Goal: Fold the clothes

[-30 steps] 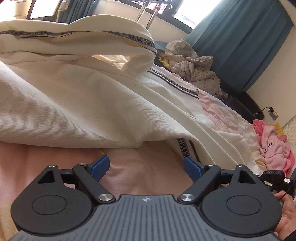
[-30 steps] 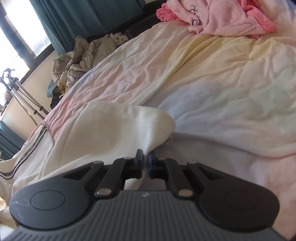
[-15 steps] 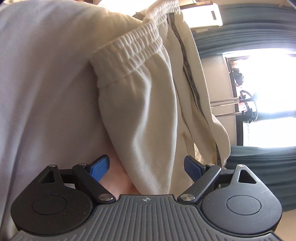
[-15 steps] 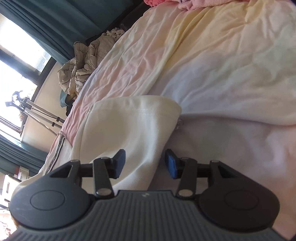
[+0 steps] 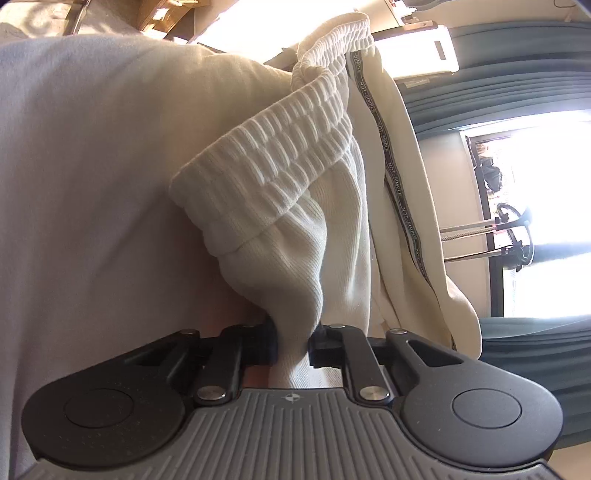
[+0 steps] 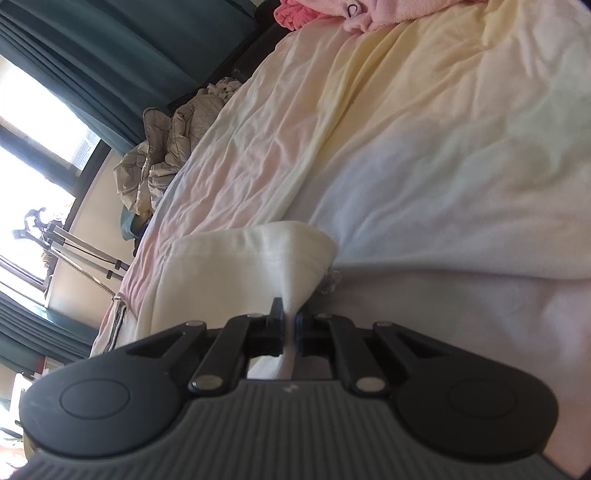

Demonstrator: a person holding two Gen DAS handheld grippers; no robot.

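Observation:
A pair of cream trousers (image 5: 295, 221) with a ribbed elastic waistband (image 5: 273, 162) and a dark lettered side stripe (image 5: 391, 147) fills the left wrist view. My left gripper (image 5: 291, 343) is closing, and its pads pinch a bunch of cloth just below the waistband. In the right wrist view the trousers' leg end (image 6: 251, 266) lies on the pastel bed sheet (image 6: 406, 147). My right gripper (image 6: 290, 325) is closing tight, with a fold of that hem squeezed between its pads. The rest of the trousers is out of that view.
A crumpled grey-beige quilted garment (image 6: 173, 147) lies at the bed's far edge and a pink garment (image 6: 332, 14) at the top. Teal curtains (image 6: 129, 55), bright windows and a tripod (image 6: 74, 247) stand beyond the bed. The curtain (image 5: 517, 74) also shows on the left wrist's right side.
The left gripper swung and rolled from the bed to the waistband, then closed on the cloth. The right gripper opened, then shut again on the hem, staying in place.

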